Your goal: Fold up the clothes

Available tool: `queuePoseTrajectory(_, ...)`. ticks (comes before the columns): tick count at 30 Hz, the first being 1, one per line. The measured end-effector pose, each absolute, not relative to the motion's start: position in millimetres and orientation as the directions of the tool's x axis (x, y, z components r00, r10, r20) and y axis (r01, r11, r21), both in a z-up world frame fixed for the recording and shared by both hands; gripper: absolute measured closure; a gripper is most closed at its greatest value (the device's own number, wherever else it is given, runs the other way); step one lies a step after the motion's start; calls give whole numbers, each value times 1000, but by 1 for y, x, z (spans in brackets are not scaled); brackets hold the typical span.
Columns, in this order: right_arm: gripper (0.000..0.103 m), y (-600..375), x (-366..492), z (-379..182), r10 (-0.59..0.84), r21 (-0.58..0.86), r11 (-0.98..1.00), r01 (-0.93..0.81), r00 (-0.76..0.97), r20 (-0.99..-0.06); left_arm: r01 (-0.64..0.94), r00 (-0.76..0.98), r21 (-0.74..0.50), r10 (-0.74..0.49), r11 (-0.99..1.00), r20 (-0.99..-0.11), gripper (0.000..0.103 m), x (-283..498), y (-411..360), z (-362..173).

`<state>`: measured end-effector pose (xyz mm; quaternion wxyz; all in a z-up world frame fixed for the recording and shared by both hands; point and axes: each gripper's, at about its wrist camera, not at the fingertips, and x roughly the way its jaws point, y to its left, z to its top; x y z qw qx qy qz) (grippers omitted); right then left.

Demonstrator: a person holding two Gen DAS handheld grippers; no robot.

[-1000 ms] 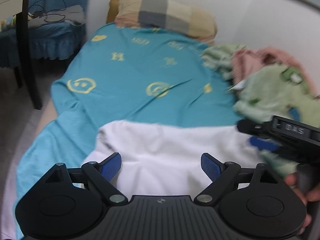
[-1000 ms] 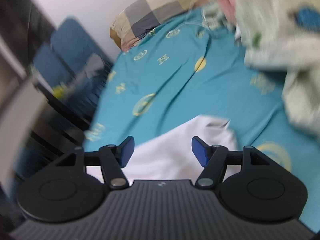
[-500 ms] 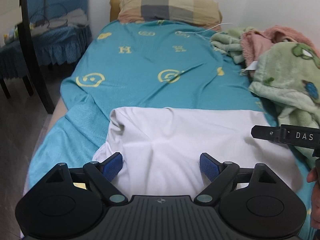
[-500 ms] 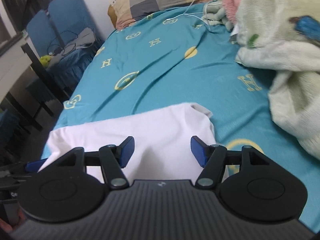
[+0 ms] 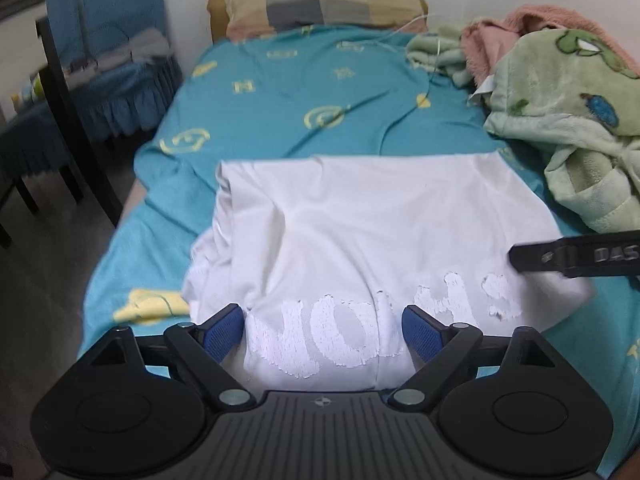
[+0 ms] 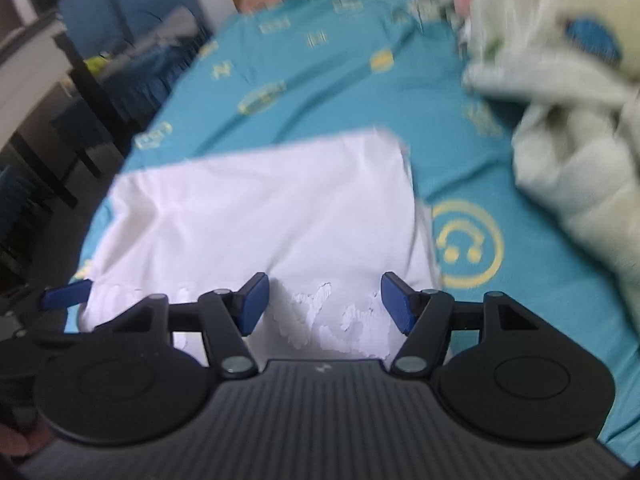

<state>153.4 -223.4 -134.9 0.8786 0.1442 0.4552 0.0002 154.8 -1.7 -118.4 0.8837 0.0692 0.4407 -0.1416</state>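
White T-shirt [image 5: 360,232] spread flat on bed [image 5: 304,120], print side up, lettering at near edge. Thin, limp, light fabric; will sag and crease, not slippery. Best taken at hem corners or side edges, pinching both layers. Left gripper [image 5: 323,330] jaws wide apart, empty, hovering over lettering at near edge. Right gripper [image 6: 322,304] jaws moderately apart, empty, above shirt's near right portion. Cloth below both jaw gaps, not pinched.
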Motion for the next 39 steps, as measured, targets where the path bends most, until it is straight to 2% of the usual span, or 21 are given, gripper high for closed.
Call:
queuePoseTrajectory(6, 37, -230, 154, -141, 165, 304, 940, 156, 571, -804, 320, 576, -46, -232, 946, -783, 15, 135, 3, -108)
queuePoseTrajectory(8, 38, -233, 152, -139, 168, 315, 935, 165, 577, -800, 314, 561, -127, -292, 941, -775, 14, 126, 9, -99)
queuePoseTrajectory(11, 38, -238, 149, -133, 177, 344, 921, 181, 593, -785, 302, 510, -335, -448, 892, -734, 11, 117, 22, -94)
queuePoseTrajectory(15, 38, -243, 146, -128, 196, 386, 902, 193, 613, -765, 161, 416, -548, -560, 821, -716, 7, 127, 34, -117)
queuePoseTrajectory(19, 38, -249, 142, -125, 201, 415, 884, 216, 627, -752, -62, 357, -670, -611, 740, -707, 7, 145, 54, -156)
queuePoseTrajectory(23, 38, -258, 140, -123, 222, 472, 848, 241, 648, -729, -229, 414, -777, -664, 586, -623, 7, 154, 77, -180)
queuePoseTrajectory(26, 37, -261, 140, -121, 237, 507, 825, 250, 661, -712, -301, 476, -810, -657, 503, -585, 9, 157, 91, -189)
queuePoseTrajectory(29, 37, -263, 139, -118, 250, 536, 805, 254, 674, -695, -343, 513, -818, -637, 463, -575, 23, 159, 97, -195)
queuePoseTrajectory(31, 37, -265, 136, -115, 265, 565, 786, 252, 688, -676, -361, 528, -809, -614, 463, -587, 44, 159, 99, -196)
queuePoseTrajectory(36, 37, -270, 125, -110, 402, 743, 627, 233, 720, -565, -308, 573, -804, -575, 509, -584, 79, 158, 94, -184)
queuePoseTrajectory(39, 37, -266, 118, -118, 531, 870, 441, 220, 718, -450, -228, 616, -812, -566, 537, -548, 84, 158, 85, -165)
